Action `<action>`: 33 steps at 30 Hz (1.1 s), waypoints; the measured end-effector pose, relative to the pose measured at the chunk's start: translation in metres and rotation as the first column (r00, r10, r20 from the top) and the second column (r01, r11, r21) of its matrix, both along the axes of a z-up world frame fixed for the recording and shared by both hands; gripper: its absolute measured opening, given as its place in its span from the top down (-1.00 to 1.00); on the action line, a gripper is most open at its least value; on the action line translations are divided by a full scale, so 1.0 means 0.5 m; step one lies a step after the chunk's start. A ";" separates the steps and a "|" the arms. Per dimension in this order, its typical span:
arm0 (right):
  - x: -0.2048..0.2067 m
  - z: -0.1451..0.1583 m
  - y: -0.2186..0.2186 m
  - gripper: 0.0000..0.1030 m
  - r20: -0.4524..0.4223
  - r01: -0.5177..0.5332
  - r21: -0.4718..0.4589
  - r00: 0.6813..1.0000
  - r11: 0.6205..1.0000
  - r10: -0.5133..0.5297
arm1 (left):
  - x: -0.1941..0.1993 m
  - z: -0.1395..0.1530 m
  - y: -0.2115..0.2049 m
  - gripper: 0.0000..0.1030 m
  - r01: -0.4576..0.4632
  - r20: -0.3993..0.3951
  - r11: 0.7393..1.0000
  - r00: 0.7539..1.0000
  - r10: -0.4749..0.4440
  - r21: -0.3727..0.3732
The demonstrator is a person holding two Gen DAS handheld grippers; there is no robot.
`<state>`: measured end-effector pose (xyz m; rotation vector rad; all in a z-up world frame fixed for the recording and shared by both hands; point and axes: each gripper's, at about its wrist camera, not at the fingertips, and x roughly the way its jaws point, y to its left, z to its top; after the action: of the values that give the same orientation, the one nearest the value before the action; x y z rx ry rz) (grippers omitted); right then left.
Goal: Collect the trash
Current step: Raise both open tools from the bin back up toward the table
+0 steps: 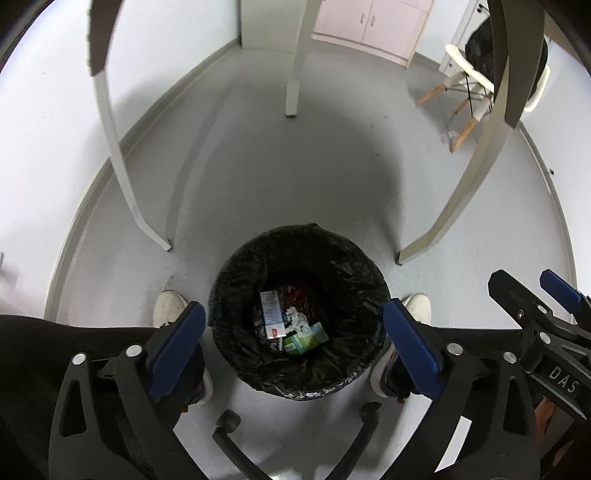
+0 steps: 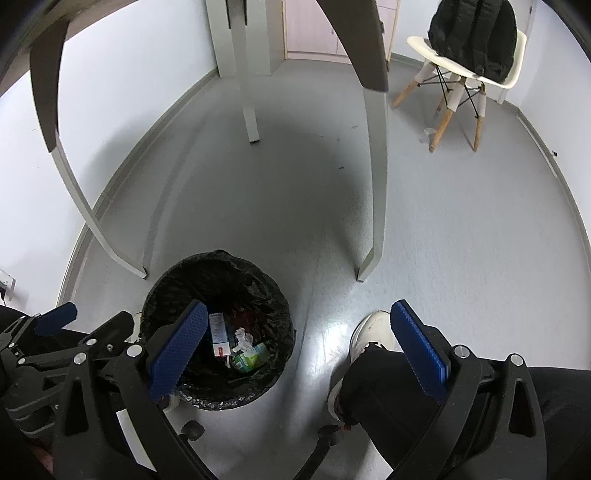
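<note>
On the floor between my two white shoes stands one round trash bin (image 1: 299, 314) with a black bag in it. Down at the bottom I count three pieces of trash: one white and blue box (image 1: 271, 314) at 10 o'clock, one crumpled white paper (image 1: 297, 319) in the middle, and one green carton (image 1: 308, 338) at 5 o'clock, all touching. Something dark red lies at 12 o'clock, but I cannot tell what it is.

My left hand-held gripper (image 1: 295, 343) hangs right over the bin, its two blue pads spread wide with nothing between them. My right hand-held gripper (image 2: 299, 343) is spread wide too and holds nothing; its left pad covers part of the bin's rim (image 2: 218, 266).

Three bench legs (image 1: 291, 74) stand on the grey floor past the bin at 12 o'clock. Far off at 2 o'clock is one white chair (image 2: 461, 70) with one black backpack (image 2: 472, 33) on its seat.
</note>
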<state>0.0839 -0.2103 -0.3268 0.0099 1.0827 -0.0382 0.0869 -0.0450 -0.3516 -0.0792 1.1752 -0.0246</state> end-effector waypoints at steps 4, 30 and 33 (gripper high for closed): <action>-0.012 0.021 0.014 -0.85 0.022 -0.023 -0.006 1.000 1.000 0.023 | -0.017 0.028 0.021 -0.89 -0.036 0.029 0.999 0.999 0.036 0.002; -0.206 0.240 0.021 -0.85 0.177 -0.013 0.013 0.984 1.000 0.010 | -0.203 0.225 0.055 -0.89 -0.029 0.198 1.000 0.980 0.030 -0.006; -0.229 0.270 0.029 -0.85 0.200 -0.018 0.000 0.980 1.000 0.017 | -0.224 0.253 0.054 -0.89 -0.025 0.214 1.000 0.976 0.026 -0.007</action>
<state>-0.0303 -0.1958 -0.1918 0.0054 0.8812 -0.0198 -0.0249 -0.0180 -0.2250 -0.0929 0.9581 -0.0121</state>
